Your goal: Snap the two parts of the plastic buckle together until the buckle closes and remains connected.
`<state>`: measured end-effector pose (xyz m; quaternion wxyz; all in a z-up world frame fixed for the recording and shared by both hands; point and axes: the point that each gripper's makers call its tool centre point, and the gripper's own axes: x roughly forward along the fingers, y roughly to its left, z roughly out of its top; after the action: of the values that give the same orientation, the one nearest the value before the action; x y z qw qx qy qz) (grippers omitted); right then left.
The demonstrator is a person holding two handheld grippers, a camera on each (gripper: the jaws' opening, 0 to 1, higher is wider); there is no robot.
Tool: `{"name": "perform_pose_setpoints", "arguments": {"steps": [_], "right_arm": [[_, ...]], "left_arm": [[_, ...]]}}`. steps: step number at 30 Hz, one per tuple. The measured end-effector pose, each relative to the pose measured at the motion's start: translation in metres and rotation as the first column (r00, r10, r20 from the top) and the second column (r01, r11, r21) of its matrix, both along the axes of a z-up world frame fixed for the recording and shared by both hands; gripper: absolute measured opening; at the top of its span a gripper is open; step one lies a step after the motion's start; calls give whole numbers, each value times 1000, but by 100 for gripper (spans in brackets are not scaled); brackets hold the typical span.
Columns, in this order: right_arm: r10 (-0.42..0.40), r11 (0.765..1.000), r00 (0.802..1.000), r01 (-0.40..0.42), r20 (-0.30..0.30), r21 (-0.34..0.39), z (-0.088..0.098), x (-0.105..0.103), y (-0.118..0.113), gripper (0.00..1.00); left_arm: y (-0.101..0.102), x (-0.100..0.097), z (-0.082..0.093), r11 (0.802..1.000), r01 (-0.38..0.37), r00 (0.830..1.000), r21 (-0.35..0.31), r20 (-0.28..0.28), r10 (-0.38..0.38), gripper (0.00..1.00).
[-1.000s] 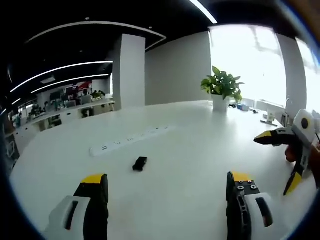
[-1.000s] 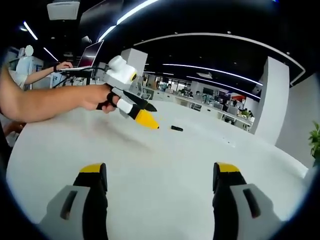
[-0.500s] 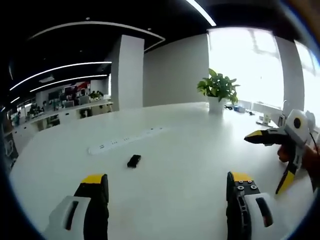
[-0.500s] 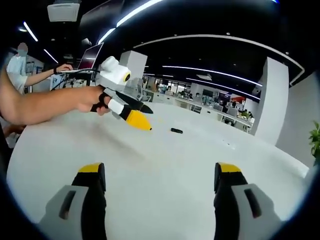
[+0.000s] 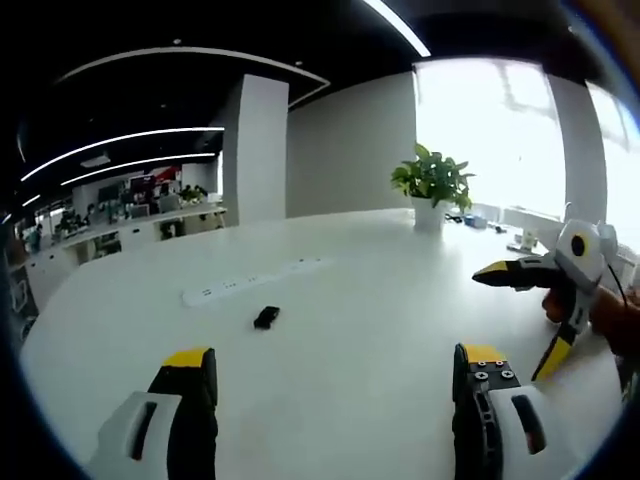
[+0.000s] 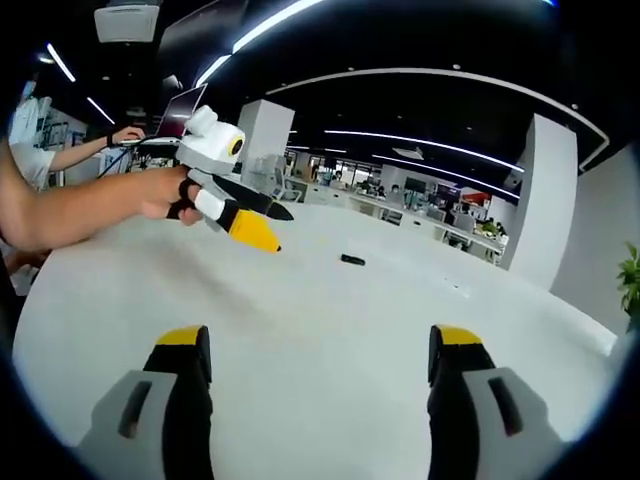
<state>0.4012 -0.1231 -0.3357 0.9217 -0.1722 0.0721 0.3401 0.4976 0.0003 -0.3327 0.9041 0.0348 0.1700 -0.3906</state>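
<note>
A small black buckle (image 5: pixel 266 317) lies on the white table (image 5: pixel 380 300), ahead of and a little left of my left gripper (image 5: pixel 334 358), which is open and holds nothing. The buckle is too small to tell whether its parts are joined. From the right edge of the left gripper view comes my right gripper (image 5: pixel 512 320), held in a hand with its jaws spread. In the right gripper view the buckle (image 6: pixel 351 260) sits far ahead on the table (image 6: pixel 320 300). My right gripper (image 6: pixel 320 338) is open and empty. My left gripper (image 6: pixel 278 228) hovers at upper left, well short of the buckle.
A white power strip (image 5: pixel 255 282) lies just beyond the buckle. A potted plant (image 5: pixel 432 180) stands at the table's far side by the bright window. A person works at a laptop (image 6: pixel 180 110) past the table's left end. Office desks fill the background.
The left gripper has drifted left in the right gripper view, away from the buckle. The right gripper has come further into the left gripper view. The buckle has not moved on the table.
</note>
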Motion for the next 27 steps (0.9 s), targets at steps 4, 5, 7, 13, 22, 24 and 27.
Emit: {"name": "perform_pose_setpoints", "arguments": {"steps": [4,5,7,13,22,24,27], "right_arm": [[0,1000,1000,0,-7,-5,-2,0,0,90],[0,1000,1000,0,-7,-5,-2,0,0,90],[-5,1000,1000,5,-13,-2,-3,1,-2,89],[-17,1000,1000,18,-23,26,-2,1,-5,89],[-32,999,999,33,-19,25,-2,4,-7,87],[-40,999,999,40,-19,29,-2,5,-8,88],[-56,997,998,57,-17,56,3,6,-11,88]], "left_arm": [[3,-5,-1,1000,4,1000,2,3,-4,100],[3,-5,0,1000,4,1000,1,5,-4,100],[3,-7,2,1000,9,1000,-8,5,-9,100],[3,-20,5,1000,25,1000,-9,15,-25,100],[1,-29,6,999,46,999,-14,15,-46,100],[1,-29,6,999,46,999,-14,14,-46,100],[2,-31,4,999,44,999,-6,17,-44,100]]}}
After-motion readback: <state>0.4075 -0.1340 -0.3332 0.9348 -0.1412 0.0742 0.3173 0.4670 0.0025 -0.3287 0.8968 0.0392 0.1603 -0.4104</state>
